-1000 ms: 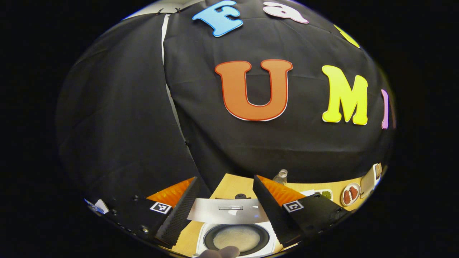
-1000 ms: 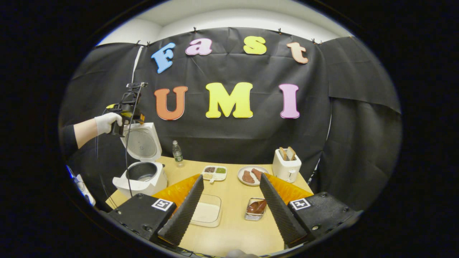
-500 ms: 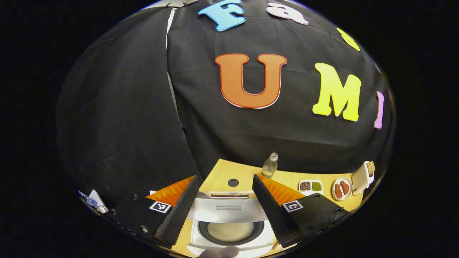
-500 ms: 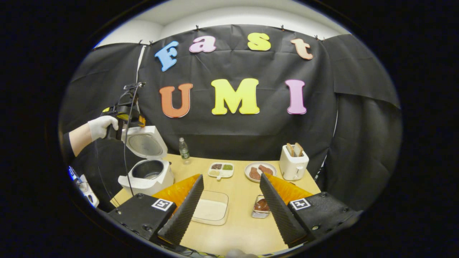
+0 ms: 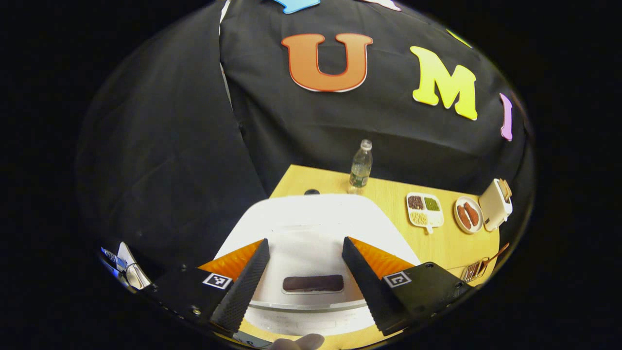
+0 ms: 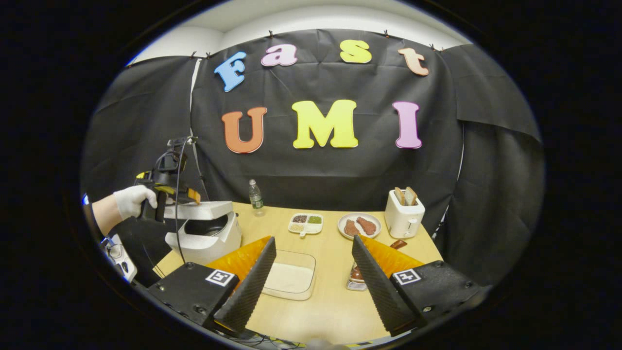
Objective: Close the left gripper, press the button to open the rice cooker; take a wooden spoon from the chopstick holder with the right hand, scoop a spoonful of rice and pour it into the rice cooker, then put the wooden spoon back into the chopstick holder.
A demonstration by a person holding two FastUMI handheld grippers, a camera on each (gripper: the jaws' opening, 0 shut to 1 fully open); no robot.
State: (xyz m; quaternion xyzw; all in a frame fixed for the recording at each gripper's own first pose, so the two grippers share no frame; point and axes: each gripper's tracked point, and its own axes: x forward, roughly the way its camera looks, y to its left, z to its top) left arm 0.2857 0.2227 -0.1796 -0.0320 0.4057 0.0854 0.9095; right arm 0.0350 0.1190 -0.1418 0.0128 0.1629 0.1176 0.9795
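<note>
**White cooker lid almost down**

White plastic shows big in the left gripper view: the lid [image 5: 311, 228] of the rice cooker [image 5: 311, 311] sits low, right under the left gripper [image 5: 305, 270]. Its two fingers stand wide apart and hold nothing. A dark handle slot [image 5: 313, 283] on the lid lies between them. Past the lid, a water bottle [image 5: 361, 167] stands at the far edge of the desk [image 5: 388, 194].

In the right gripper view, the right gripper [image 6: 313, 272] hangs over the near side of the desk, fingers wide and empty. A clear tray of rice [image 6: 290, 279] lies between them. The chopstick holder [image 6: 357, 279] is just beside the right finger, with a wooden spoon [image 6: 397, 244] poking out. At the left edge of the desk sits the cooker, its lid tipped nearly flat with a small gap. A gloved hand [image 6: 133, 201] holds the left gripper just above that lid. A toaster [image 6: 404, 216] stands at the far right.
</note>
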